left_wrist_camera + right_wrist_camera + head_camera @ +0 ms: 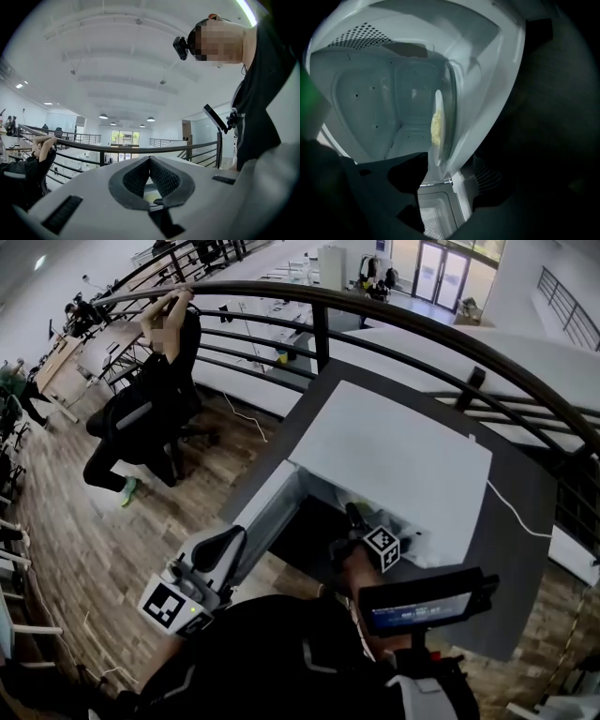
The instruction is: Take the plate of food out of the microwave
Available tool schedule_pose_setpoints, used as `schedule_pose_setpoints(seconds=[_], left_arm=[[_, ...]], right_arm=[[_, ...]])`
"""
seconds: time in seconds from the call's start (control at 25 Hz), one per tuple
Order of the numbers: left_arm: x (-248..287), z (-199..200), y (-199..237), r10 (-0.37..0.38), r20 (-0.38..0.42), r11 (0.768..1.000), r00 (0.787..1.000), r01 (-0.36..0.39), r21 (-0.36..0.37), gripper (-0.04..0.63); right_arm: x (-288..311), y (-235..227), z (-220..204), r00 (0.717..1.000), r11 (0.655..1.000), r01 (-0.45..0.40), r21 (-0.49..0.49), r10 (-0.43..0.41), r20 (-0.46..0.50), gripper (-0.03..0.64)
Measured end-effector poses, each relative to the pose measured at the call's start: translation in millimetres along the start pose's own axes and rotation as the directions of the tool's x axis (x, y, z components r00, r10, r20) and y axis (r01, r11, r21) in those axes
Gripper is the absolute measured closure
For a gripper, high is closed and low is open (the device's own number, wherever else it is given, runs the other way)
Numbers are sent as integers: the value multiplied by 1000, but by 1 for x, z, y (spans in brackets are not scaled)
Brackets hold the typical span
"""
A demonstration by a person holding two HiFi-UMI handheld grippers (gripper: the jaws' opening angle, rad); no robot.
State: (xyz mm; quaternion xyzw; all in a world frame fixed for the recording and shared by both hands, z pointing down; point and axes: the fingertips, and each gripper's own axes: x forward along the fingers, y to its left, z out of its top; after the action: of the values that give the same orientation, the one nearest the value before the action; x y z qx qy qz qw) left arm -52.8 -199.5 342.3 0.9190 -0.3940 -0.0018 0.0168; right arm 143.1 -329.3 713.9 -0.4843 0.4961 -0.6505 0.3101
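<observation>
**Plate [438, 105] in the microwave [394, 456], right jaws spread at its rim**

Head view: you've pushed your right gripper [354, 521] into the open cavity, presumably because the plate sits well in. The microwave's top hides the plate here. Your left gripper [230, 542] hangs low, clear of the door [272, 512].

Left gripper view: jaws clenched on nothing, aimed over the railing [117, 149].

Right gripper view: jaws released, dark and hard to outline. The plate's rim lies near their gap, with yellow food [435, 127] on it. You can't tell whether they touch it.
</observation>
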Motion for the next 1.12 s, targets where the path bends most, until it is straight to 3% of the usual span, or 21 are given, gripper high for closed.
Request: schedule_pose_setpoints(seconds=[0.56,1.12], left_arm=[[-6,0,2,24,-34,1000,999,-24,3,591],[-11,-1,2,44,-50,999,998,-44,3,591]], right_arm=[[3,-6,0,1000,995,14,96,-17,26,333],[2,-10,1,998,992,32,122,-39,55,334]])
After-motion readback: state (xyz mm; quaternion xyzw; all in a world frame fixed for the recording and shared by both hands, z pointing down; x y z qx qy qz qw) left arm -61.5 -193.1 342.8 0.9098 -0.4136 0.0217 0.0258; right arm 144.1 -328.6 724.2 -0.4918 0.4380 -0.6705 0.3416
